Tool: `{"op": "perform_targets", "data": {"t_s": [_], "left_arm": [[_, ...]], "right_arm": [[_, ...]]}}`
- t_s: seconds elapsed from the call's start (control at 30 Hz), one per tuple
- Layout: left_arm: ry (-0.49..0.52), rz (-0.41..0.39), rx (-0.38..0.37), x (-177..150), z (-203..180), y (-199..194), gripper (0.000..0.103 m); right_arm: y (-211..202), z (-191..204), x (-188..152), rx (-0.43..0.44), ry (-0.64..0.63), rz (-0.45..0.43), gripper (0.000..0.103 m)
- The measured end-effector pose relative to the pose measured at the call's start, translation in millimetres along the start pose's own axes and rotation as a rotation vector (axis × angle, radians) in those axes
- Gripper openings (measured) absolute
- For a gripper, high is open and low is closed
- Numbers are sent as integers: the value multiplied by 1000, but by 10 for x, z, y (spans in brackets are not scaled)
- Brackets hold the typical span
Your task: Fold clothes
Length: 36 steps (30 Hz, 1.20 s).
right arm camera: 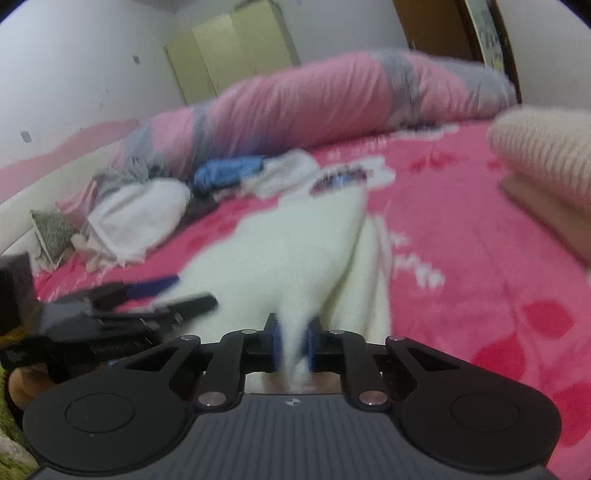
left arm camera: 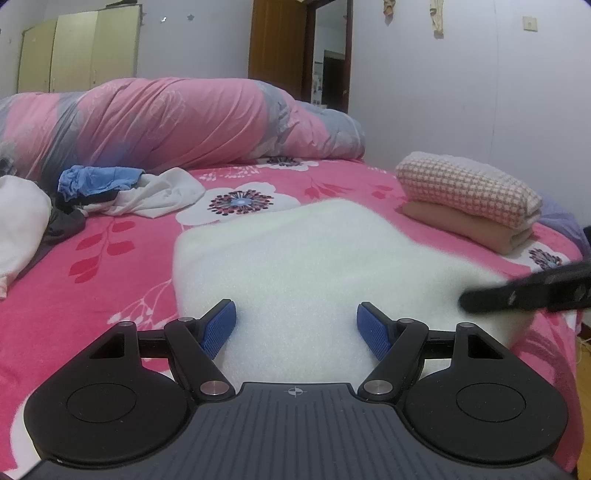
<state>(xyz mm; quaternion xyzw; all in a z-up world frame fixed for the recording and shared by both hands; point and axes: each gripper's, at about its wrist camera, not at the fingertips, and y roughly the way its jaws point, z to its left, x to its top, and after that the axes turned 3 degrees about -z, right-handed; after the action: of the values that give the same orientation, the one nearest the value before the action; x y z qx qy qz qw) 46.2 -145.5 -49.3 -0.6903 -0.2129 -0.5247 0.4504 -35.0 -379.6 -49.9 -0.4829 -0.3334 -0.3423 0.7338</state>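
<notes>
Walls: pale lilac-white ahead of me point(left arm camera: 443, 74), a switch plate point(left arm camera: 530, 23) high on the right.
Door: brown wooden door point(left arm camera: 279, 48), open onto a dim passage.
Wardrobe: cream doors point(left arm camera: 79, 48), far left corner.
Bed: pink floral sheet point(left arm camera: 110, 258); rolled pink-grey quilt point(left arm camera: 166, 122) along the far side.
Floor: sliver at right edge point(left arm camera: 583, 369), possibly wood; too little visible.

The bed point(left arm camera: 122, 258) in its pink floral sheet is carrying a white fleece garment point(left arm camera: 303, 258) up front, two folded items point(left arm camera: 469, 206) stacking at right, loose clothes point(left arm camera: 122, 192) piling at left, a rolled quilt point(left arm camera: 177, 122) lying behind.
</notes>
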Motion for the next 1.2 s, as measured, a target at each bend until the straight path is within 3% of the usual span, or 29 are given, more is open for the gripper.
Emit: {"op": "perform_targets", "data": {"t_s": [0.27, 0.6, 1.2], "left_arm": [[52, -22, 0, -41, -79, 20, 74], [42, -42, -7, -65, -62, 19, 74], [-45, -75, -73, -15, 198, -123, 72]], "right_arm": [[25, -86, -119, -51, -2, -2, 14], [44, 25, -76, -97, -29, 14, 15], [169, 495, 77, -313, -205, 87, 15]]}}
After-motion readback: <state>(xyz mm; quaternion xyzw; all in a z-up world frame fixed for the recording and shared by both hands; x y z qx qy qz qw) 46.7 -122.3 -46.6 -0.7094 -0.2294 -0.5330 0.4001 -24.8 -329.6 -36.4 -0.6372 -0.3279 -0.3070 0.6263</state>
